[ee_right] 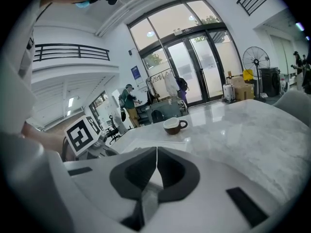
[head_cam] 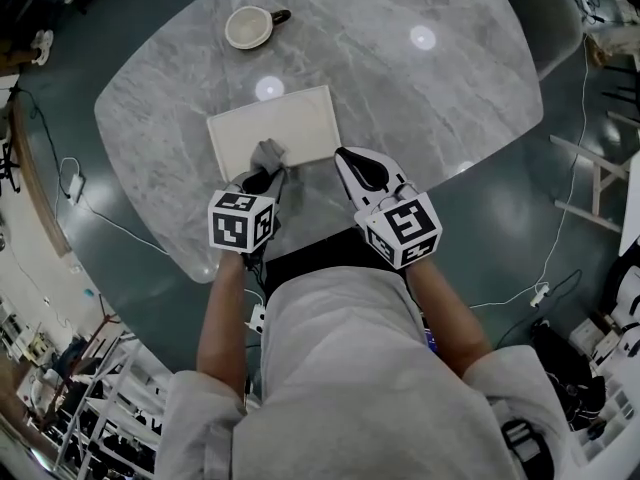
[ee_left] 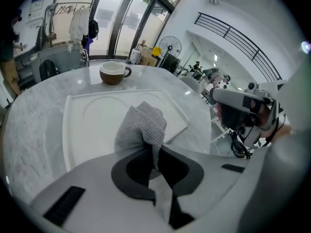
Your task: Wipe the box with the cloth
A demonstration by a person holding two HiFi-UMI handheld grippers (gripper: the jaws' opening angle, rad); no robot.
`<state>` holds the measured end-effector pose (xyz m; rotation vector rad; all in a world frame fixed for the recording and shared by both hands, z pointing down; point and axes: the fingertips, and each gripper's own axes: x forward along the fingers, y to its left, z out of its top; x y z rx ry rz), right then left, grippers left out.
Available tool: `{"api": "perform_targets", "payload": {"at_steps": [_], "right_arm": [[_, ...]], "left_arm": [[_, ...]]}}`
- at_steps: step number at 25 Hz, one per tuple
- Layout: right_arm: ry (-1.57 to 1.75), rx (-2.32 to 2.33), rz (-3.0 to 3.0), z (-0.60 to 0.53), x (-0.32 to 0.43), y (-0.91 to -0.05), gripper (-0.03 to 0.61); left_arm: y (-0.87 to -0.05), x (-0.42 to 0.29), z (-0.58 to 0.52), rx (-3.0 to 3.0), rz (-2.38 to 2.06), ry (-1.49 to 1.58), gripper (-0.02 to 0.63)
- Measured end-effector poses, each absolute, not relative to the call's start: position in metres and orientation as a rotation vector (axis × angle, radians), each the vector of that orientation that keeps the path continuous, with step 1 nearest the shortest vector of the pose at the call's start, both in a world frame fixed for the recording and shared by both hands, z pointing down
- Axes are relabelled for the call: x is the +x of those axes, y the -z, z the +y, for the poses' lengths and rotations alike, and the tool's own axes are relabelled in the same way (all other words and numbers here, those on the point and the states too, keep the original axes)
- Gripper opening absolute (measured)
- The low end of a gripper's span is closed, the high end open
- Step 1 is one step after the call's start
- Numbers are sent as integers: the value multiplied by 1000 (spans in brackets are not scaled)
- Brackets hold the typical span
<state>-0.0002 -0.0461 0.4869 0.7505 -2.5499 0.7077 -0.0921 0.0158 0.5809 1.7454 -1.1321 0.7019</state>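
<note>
A flat white box (head_cam: 272, 128) lies on the marble table (head_cam: 420, 98), seen also in the left gripper view as the box (ee_left: 92, 123). My left gripper (head_cam: 264, 170) is shut on a grey knitted cloth (head_cam: 268, 154), and the cloth (ee_left: 142, 125) rests on the box's near edge. My right gripper (head_cam: 348, 156) is shut with nothing in it, at the box's near right corner. In the right gripper view the jaws (ee_right: 156, 152) meet, with the box (ee_right: 150, 141) just beyond them.
A brown cup with white inside (head_cam: 250, 26) stands at the far left of the table, seen also as the cup (ee_left: 113, 73) and the cup (ee_right: 174, 125). A white chair (head_cam: 555, 18) stands at the table's far right. Cables (head_cam: 545, 268) run over the floor.
</note>
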Motion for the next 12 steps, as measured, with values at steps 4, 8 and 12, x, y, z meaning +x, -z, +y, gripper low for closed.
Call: {"api": "perform_targets", "payload": {"at_steps": [4,8,12], "right_arm": [[-715,772,-2543,-49,10,-489,26],[-723,806,-2531,-52,24,-490,26],[-729,843,-2516,-56,39,-492,26]], "left_arm": [[-580,-79,6,1764,-1120,-693,35],[-579,-65,-4,1787,-1106,-694,35],[-580,-51,-16,1809,-1088,-697,35]]}}
